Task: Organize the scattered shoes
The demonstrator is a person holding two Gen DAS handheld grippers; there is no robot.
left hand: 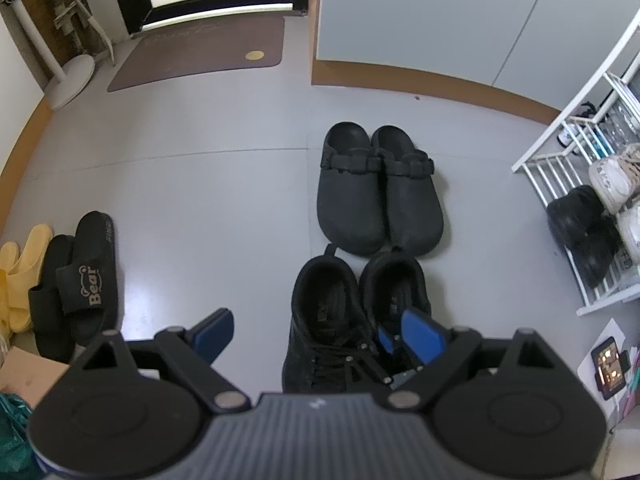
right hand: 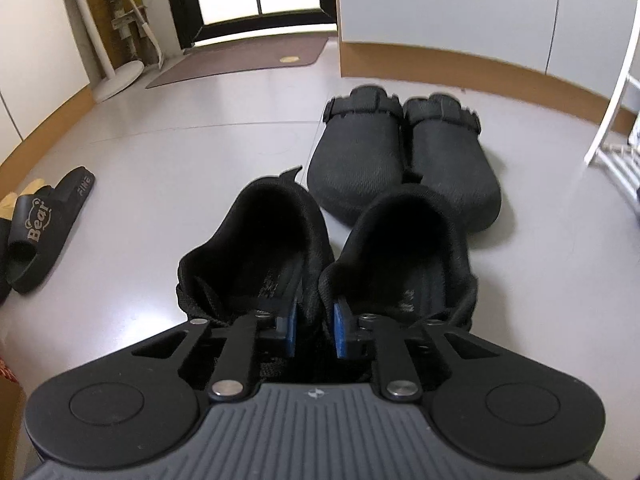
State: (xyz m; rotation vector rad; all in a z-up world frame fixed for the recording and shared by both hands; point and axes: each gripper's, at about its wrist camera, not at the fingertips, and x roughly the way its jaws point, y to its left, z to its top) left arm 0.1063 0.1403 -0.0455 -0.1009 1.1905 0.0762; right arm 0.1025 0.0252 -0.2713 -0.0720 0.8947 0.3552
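A pair of black sneakers stands side by side on the grey floor, heels away from me, just behind a pair of black clogs. My right gripper is shut on the inner walls of both sneakers, one finger inside each shoe. My left gripper is open and empty, hovering above the sneakers; the right gripper's blue pads show below it. The clogs sit neatly paired beyond the sneakers.
Black "Bear" slides and yellow slippers lie at the left. A white shoe rack with several shoes stands at the right. A brown doormat lies by the door. A fan base is far left.
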